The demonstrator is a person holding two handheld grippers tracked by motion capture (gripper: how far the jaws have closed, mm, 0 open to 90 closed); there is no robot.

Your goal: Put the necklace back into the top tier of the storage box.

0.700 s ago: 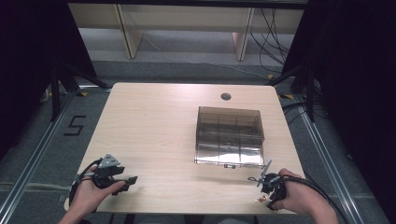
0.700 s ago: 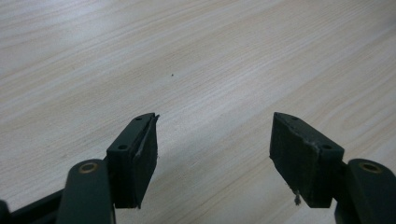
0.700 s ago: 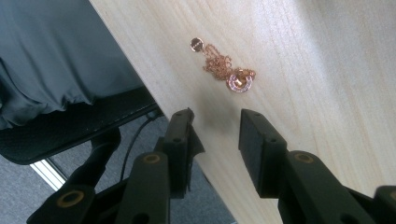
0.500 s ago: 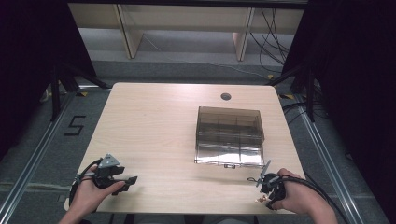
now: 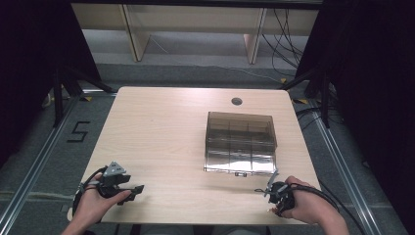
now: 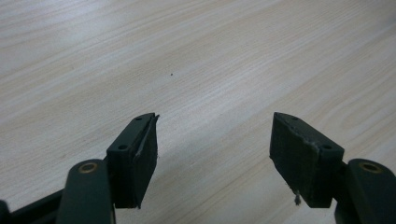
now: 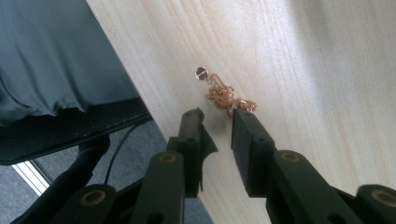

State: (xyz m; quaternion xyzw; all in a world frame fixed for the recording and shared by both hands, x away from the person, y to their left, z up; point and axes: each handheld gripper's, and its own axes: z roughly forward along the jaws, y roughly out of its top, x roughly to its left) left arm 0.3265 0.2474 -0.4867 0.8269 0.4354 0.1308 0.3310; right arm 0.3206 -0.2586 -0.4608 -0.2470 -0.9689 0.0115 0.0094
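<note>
chain [image 7: 225, 94] | bunched at table [image 5: 161, 127] near edge, right corner | right gripper [image 7: 217, 122] jaws narrowly parted, empty, just short of it | left gripper [image 6: 214, 140] wide, empty | we advance, straddle the bunch, close gently.

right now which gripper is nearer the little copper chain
Right. The right gripper has its fingers just short of the copper chain near the table's front edge. The left gripper sits at the opposite front corner, far across the table.
</note>
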